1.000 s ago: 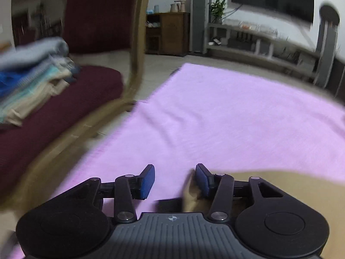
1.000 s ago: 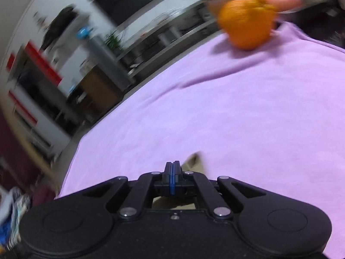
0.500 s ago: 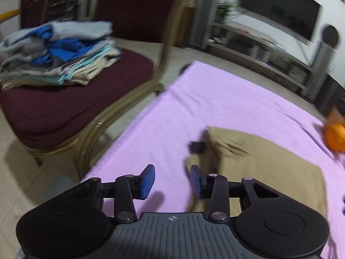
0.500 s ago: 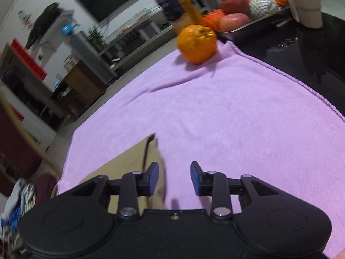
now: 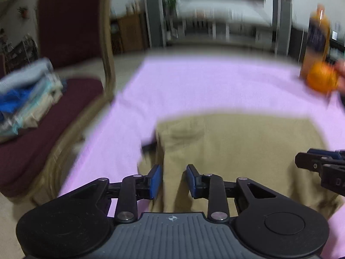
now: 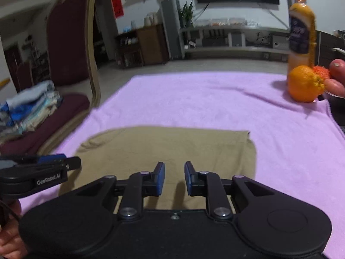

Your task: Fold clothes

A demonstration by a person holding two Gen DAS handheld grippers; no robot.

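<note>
Tan folded garment (image 6: 168,151) flat on purple cloth (image 6: 215,99), left gripper (image 5: 171,178) and right gripper (image 6: 174,178) fingers parted, empty

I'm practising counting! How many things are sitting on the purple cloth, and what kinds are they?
Clothes: 1, the tan garment
Oranges: 1, the orange
Bottles: 1, the bottle
Total: 3 on the cloth
The bottle's base is hidden behind the orange, so it may stand just off the cloth.
</note>
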